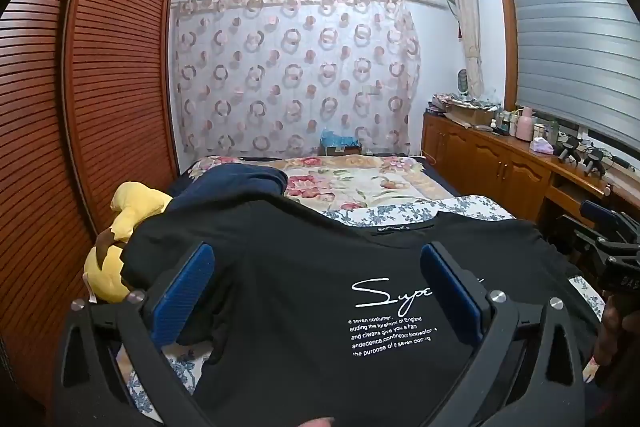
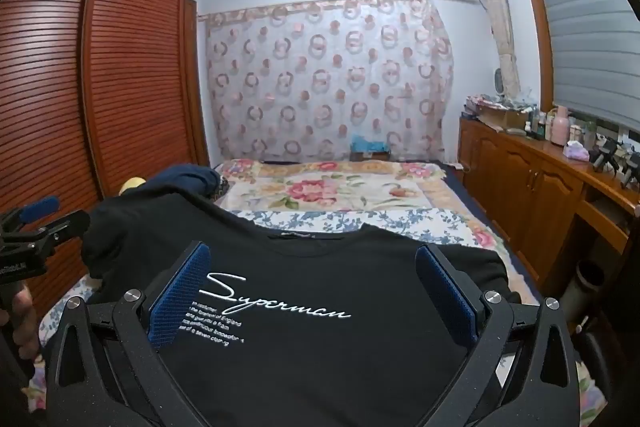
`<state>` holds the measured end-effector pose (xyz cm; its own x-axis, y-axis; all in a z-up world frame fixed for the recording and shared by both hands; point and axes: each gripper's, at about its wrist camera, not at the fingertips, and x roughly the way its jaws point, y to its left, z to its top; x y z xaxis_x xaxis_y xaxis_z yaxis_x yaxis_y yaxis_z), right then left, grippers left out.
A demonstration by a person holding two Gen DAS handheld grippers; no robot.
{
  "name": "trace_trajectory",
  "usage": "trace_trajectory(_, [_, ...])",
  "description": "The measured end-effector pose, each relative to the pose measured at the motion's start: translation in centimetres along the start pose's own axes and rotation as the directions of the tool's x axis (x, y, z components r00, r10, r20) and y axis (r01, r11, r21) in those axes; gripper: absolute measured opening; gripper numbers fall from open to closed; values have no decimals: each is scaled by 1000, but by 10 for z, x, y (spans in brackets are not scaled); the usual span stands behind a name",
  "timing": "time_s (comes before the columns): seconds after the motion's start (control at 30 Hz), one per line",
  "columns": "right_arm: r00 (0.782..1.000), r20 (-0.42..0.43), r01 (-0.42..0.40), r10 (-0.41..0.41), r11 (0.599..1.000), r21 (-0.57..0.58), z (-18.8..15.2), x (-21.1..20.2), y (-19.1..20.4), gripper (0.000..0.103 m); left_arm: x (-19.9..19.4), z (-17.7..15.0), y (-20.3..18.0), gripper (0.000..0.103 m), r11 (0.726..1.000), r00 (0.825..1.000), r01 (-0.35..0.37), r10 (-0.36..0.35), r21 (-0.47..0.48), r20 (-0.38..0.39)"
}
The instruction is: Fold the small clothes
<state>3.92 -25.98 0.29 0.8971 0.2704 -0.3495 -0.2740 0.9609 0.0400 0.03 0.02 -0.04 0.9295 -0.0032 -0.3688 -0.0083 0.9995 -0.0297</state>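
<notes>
While the black T-shirt (image 2: 304,307) lies spread front-up on the bed (image 2: 360,219), its white "Superman" script facing me, I hover both tongs over it with their blue pads wide apart and gripping nothing. My left tongs (image 1: 316,291) sit over the shirt's left half, my right tongs (image 2: 312,287) over the print; each shows at the edge of the other's view. The collar points toward the far wall. At the shirt's left shoulder a navy garment (image 1: 236,183) is heaped, touching the sleeve there, and just beside it lies a yellow plush toy (image 1: 120,227), against the slatted wardrobe (image 1: 100,87). Beyond the collar stretches a flowered blanket (image 2: 332,187), then a ring-patterned curtain (image 2: 328,79). Along the right runs a wooden worktop (image 2: 540,155) crowded with bottles and boxes, well apart from the shirt.
</notes>
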Motion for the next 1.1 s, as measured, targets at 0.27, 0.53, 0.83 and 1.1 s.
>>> trace_trajectory(0.27, [1000, 2, -1, 1, 1000, -1, 0, 0, 1, 103, -1, 0, 0, 103, 1000, 1000, -2, 2, 2, 11])
trace_trajectory(0.53, [1000, 4, -1, 1, 1000, -2, 1, 0, 1, 103, 1, -1, -2, 103, 1000, 1000, -2, 2, 5, 11])
trace_trajectory(0.83, [1000, 4, -2, 2, 1000, 0, 0, 0, 0, 103, 0, 0, 0, 103, 1000, 1000, -3, 3, 5, 10])
trace_trajectory(1.1, [1000, 4, -2, 2, 1000, 1, 0, 0, -1, 103, 0, 0, 0, 103, 1000, 1000, -3, 3, 6, 10])
